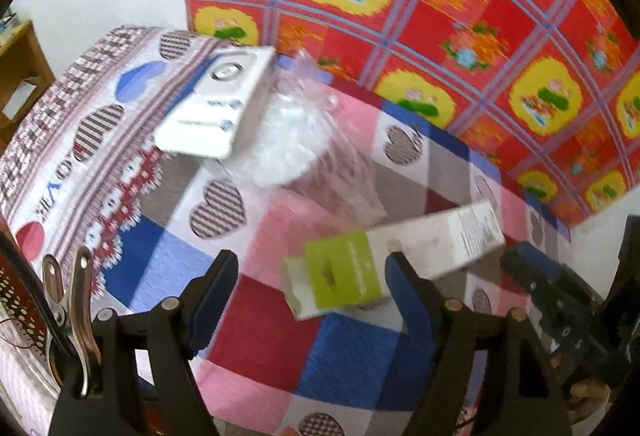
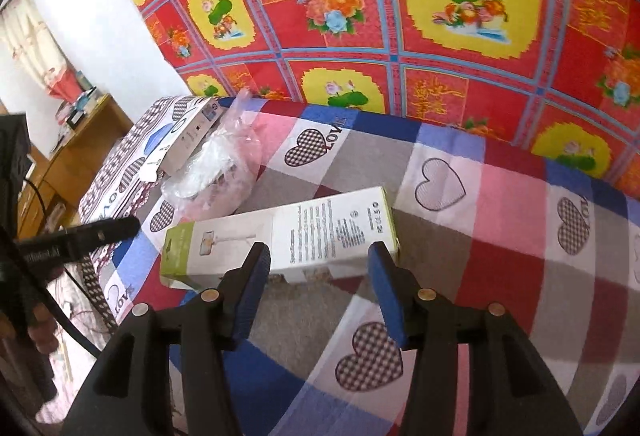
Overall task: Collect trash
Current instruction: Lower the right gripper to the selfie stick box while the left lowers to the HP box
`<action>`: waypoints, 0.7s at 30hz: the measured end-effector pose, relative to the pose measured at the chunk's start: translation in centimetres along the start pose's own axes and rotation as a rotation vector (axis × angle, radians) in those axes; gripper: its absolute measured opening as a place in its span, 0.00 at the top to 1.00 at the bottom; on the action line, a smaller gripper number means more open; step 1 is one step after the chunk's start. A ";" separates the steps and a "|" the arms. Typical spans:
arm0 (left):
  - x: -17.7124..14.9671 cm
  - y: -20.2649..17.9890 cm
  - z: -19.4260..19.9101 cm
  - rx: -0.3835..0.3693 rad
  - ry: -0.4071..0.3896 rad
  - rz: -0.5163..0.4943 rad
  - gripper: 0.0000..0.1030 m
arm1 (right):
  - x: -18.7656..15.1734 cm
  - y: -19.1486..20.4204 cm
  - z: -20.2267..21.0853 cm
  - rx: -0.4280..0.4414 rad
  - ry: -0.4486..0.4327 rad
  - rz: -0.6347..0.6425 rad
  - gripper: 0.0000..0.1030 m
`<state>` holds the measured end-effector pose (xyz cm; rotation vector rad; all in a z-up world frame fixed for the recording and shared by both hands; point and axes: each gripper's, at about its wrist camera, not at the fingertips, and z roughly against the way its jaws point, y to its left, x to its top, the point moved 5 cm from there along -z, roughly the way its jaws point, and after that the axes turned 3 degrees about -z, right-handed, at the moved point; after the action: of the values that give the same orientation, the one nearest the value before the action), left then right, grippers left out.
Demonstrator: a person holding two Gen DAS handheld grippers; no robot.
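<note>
Three bits of trash are sitting on the checked heart-print bedspread [image 2: 500, 204]; the closest one is a long white box with a green end [image 2: 280, 240], lying flat and slanted across the red, blue and grey squares. Further back there's a crumpled clear plastic bag [image 2: 216, 172], and a flatter white carton [image 1: 216, 108] rests partly on top of that bag, its far end over the striped part of the cover.

The right gripper [image 2: 316, 292] is angled down at the long box; its blue pads stand apart with nothing pinched, the box just beyond the tips and overlapped by them in the right wrist view; can't tell if a pad actually touches cardboard. The left gripper [image 1: 312, 288] has its jaws spread wide and empty too; in the left wrist view the green end of the same box sits just past the gap between its fingers, and the right-hand finger [image 1: 408, 288] overlaps the box's white middle; the frame is blurry so contact is anyone's guess.

Behind the bed hangs a loud red and yellow flower-print cloth [image 2: 440, 16]; a wooden shelf [image 2: 84, 140] stands at the left by the white wall. A metal spring clip [image 1: 72, 300] shows at the left edge of the left wrist view.
</note>
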<state>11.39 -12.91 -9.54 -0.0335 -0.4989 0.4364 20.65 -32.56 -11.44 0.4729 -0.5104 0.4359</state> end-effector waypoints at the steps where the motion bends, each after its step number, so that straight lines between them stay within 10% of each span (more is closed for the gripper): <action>1: 0.4 0.4 0.0 0.009 -0.006 0.001 0.23 | 0.1 0.1 -0.1 0.000 -0.002 0.000 0.49; 10: 7.1 4.6 0.1 0.096 -0.076 -0.023 0.22 | 1.2 1.8 -0.9 -0.039 -0.008 -0.019 0.49; 21: 12.4 7.1 -6.1 -0.038 0.031 -0.129 0.09 | 1.2 5.6 -1.3 -0.123 -0.043 -0.139 0.49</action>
<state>21.23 -0.91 -10.17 -0.0445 -0.4760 0.2992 19.23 -27.04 -9.98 0.3969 -0.5386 0.2600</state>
